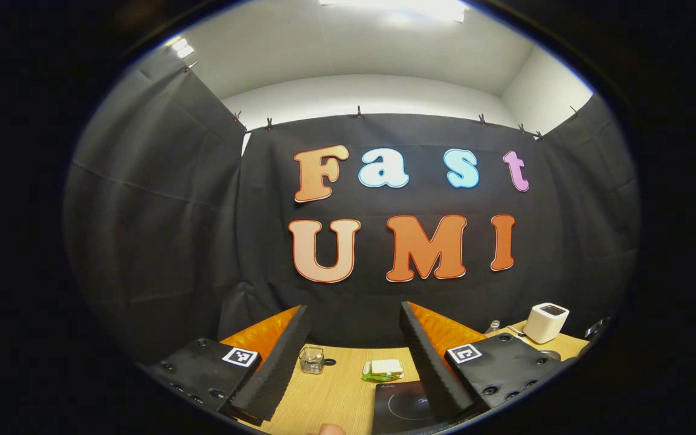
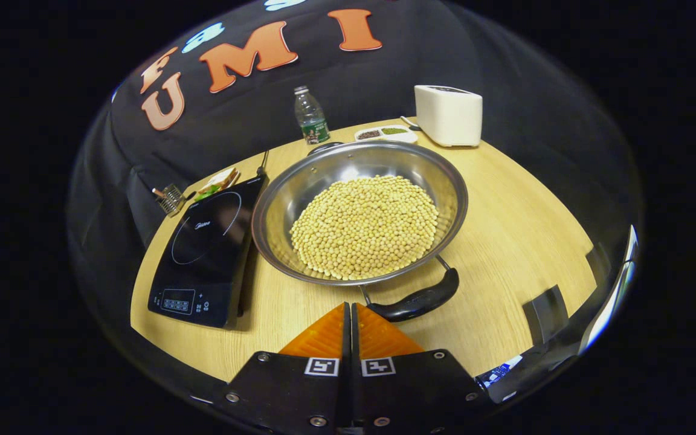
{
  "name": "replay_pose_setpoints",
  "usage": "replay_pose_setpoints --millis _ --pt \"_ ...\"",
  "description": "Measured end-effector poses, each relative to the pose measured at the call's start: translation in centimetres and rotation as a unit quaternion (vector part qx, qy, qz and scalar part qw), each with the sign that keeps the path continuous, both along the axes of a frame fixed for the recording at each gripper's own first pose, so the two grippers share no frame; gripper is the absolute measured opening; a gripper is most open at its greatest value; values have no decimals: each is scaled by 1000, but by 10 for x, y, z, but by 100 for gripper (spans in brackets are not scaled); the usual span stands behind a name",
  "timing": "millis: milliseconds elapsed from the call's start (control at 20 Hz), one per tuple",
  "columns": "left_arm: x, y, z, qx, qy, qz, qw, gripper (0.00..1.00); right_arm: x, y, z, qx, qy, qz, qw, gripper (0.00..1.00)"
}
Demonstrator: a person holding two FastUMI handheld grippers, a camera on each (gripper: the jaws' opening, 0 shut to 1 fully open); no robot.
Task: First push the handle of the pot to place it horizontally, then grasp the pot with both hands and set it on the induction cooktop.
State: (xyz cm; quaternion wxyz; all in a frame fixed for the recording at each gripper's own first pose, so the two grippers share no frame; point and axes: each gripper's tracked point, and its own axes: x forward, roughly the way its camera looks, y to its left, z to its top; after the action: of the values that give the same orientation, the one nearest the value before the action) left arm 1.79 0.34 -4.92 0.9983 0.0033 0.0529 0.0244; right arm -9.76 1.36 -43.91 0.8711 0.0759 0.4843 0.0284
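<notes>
In the right gripper view the right gripper (image 2: 351, 308) sits lowest in the frame with its two fingers pressed together and nothing between them, their tips just short of the pot handle (image 2: 417, 300). That dark handle lies just ahead and a little to the right of the tips, slanting up to the right, joined by wire brackets to the near rim of the pot (image 2: 438, 181). The pot, a wide steel pan holding a mound of soybeans (image 2: 365, 226), stands on the wooden table (image 2: 505, 241) straight ahead of the fingers. The induction cooktop (image 2: 206, 257) lies ahead to the left, just beside the pot's left edge, with its control panel at the near corner. Beyond it, farther left, are a sandwich (image 2: 218, 181) and a small glass cup (image 2: 171, 198); far ahead stand a water bottle (image 2: 310, 116), a divided dish of spices (image 2: 385, 133) and, to the right, a white appliance (image 2: 449, 113). In the left gripper view the left gripper (image 1: 354, 338) is held well above the table with its fingers wide apart and empty; between them, below, show the glass cup (image 1: 312, 359), the sandwich (image 1: 383, 368) and a corner of the cooktop (image 1: 399, 408), with the white appliance (image 1: 546, 322) off to the right.
</notes>
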Motion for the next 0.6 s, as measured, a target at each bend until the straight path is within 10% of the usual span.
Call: replay_pose_setpoints --millis 600 --pt "8 -16 9 8 -5 -6 1000 93 22 -49 -4 -2 -1 -47 999 0"
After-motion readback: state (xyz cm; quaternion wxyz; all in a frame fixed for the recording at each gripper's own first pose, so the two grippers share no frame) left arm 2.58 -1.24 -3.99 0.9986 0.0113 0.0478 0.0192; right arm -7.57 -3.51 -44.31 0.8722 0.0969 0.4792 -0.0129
